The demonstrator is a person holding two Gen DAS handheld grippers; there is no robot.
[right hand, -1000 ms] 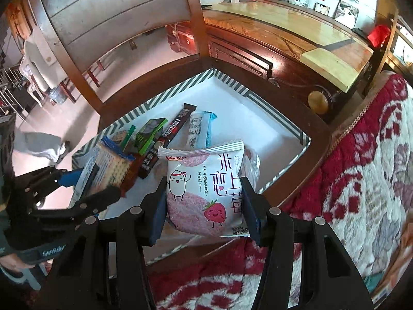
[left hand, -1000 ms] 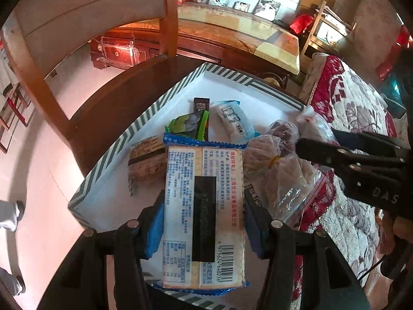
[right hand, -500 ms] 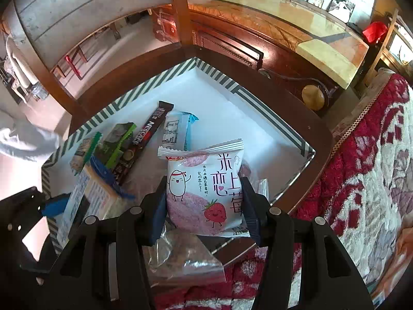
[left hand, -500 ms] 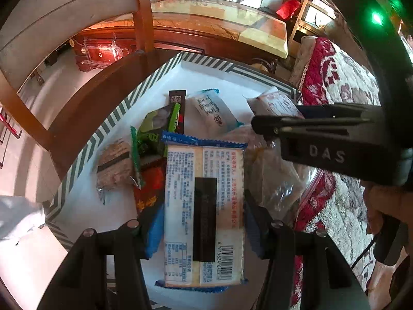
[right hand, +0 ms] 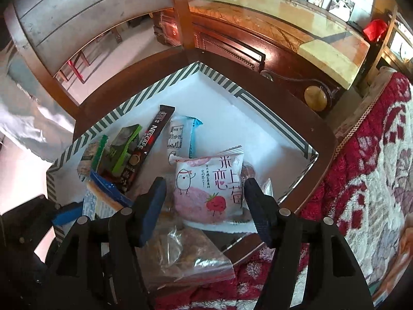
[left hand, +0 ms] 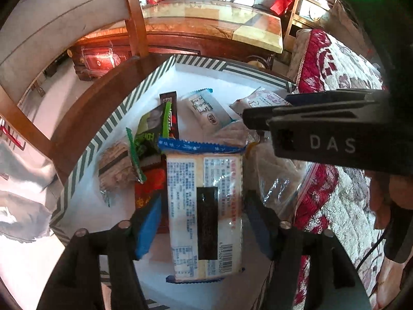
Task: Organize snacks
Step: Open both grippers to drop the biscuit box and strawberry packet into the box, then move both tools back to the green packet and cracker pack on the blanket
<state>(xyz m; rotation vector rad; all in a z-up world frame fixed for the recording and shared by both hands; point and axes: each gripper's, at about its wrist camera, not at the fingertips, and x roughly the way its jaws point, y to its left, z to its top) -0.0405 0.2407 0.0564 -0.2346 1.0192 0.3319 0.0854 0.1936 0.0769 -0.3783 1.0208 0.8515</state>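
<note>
Left wrist view shows what the right one barely catches: the back of the cracker pack (left hand: 205,206), a pale packet with blue crimped ends, a barcode at its near end and a black block across its printed panel, long axis running away from the camera between the fingers of the left gripper (left hand: 204,222). Those jaws are opening, and a gap shows between each pad and the packet, which lies inside the striped-rim box (left hand: 113,118). In the same view the right gripper (left hand: 260,122) crosses side-on from the right, lettered "DAS", with a hand (left hand: 389,196) behind it. Right wrist view alone gives the front of the pink rice-snack bag (right hand: 209,186) – a cartoon figure, a strawberry and Chinese characters – standing roughly upright between the right gripper's (right hand: 204,206) fingers; these jaws are opening too, and their pads stand clear of it. The bag rests in the box on a clear zip bag (right hand: 191,255) that spills over the near rim. Farther in lies a dark stick reading "NESCAFE" (right hand: 155,139), pointing diagonally toward the far corner, beside a green packet (right hand: 124,149) and a light-blue one (right hand: 180,134) – its text too small to read.
</note>
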